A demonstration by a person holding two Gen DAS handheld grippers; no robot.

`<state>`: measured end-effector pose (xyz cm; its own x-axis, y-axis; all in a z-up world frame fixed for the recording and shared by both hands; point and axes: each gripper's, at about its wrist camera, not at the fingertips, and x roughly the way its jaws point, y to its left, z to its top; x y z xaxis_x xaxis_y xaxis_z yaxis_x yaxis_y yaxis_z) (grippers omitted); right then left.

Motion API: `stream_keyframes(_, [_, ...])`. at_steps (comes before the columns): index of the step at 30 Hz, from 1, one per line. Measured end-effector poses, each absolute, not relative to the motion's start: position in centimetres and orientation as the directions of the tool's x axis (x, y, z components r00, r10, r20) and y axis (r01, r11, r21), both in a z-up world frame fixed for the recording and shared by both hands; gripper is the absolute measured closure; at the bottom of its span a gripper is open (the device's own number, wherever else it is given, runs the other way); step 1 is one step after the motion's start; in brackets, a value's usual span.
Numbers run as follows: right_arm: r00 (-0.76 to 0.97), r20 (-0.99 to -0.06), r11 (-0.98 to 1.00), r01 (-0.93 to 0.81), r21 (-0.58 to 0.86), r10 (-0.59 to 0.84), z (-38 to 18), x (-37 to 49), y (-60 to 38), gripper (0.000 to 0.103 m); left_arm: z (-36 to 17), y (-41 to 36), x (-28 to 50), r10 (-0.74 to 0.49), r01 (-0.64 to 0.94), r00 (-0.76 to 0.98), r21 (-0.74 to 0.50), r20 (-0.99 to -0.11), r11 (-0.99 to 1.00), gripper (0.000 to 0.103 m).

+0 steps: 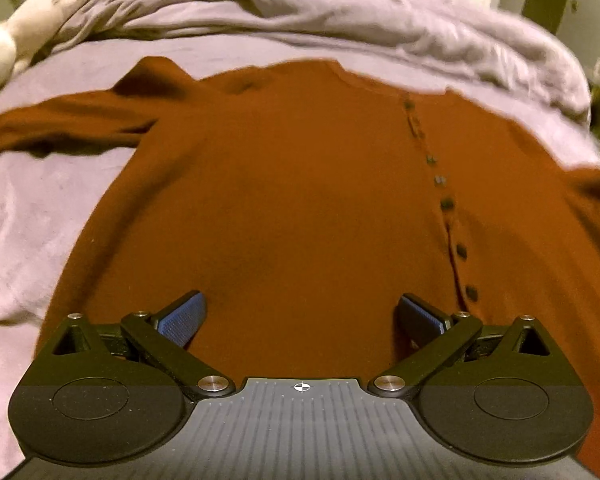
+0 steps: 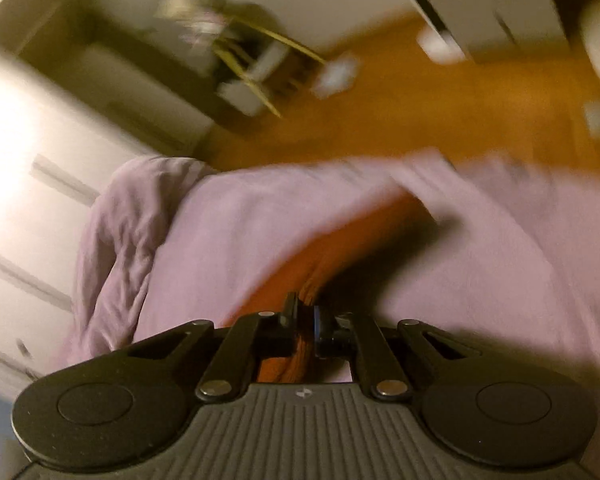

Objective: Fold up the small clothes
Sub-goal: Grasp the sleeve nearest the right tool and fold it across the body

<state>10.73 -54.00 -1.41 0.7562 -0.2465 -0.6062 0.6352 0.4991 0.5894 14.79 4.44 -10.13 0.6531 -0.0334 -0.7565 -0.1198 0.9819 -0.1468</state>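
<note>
On lilac bedding (image 1: pixel 52 216), 1 rust cardigan (image 1: pixel 284 184), left fingers (image 1: pixel 300 316) spread empty, right fingers (image 2: pixel 305 320) pinching its cloth.

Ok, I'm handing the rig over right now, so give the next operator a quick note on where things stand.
Left gripper: open, holding nothing, over the lower part of the rust-brown knit buttoned cardigan.
Right gripper: shut on a bunched piece of the same cardigan; that view is blurred, so I cannot tell which part.
The cardigan lies spread front-up on the lilac bed sheet, one sleeve out to the left in the left wrist view.
Done: garment laid out, one grip taken. No fold shows yet.
Left: probably grip with the left, then fold sleeves and body.
</note>
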Motion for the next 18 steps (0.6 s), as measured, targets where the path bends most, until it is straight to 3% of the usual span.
stream_keyframes(3, [0.836,-0.519,0.770,0.445,0.457,-0.175,3.7,14.2,-47.0,0.097,-10.3,5.6,13.7,-0.081,-0.131,0.688,-0.233,-0.721,0.963,0.000])
stream_keyframes(6, [0.886,-0.464,0.937,0.155,0.313,0.009,6.6,16.5,-38.0,0.096,-10.0,5.6,13.6,-0.093,-0.092,0.677,-0.209,-0.730,0.974,0.000])
stream_keyframes(9, [0.846,-0.499,0.967,-0.074,0.243,0.190,6.4,18.2,-30.3,0.096,-9.1,5.6,13.7,-0.096,-0.101,0.678,-0.222,-0.729,0.970,0.000])
stream_keyframes(11, [0.768,-0.577,0.959,-0.190,0.212,0.279,4.5,19.0,-25.9,0.095,-8.3,5.9,14.5,-0.150,-0.091,0.674,-0.283,-0.723,0.955,0.000])
stream_keyframes(15, [0.669,-0.676,0.950,-0.190,0.248,0.310,0.6,18.2,-22.9,0.094,-5.6,5.9,17.0,-0.292,0.015,0.700,-0.396,-0.651,0.918,0.000])
stream_keyframes(18, [0.712,-0.688,0.986,-0.037,0.164,0.141,-0.7,16.9,-24.6,0.091,-4.8,4.3,20.2,-0.386,0.098,0.677,-0.443,-0.627,0.891,0.000])
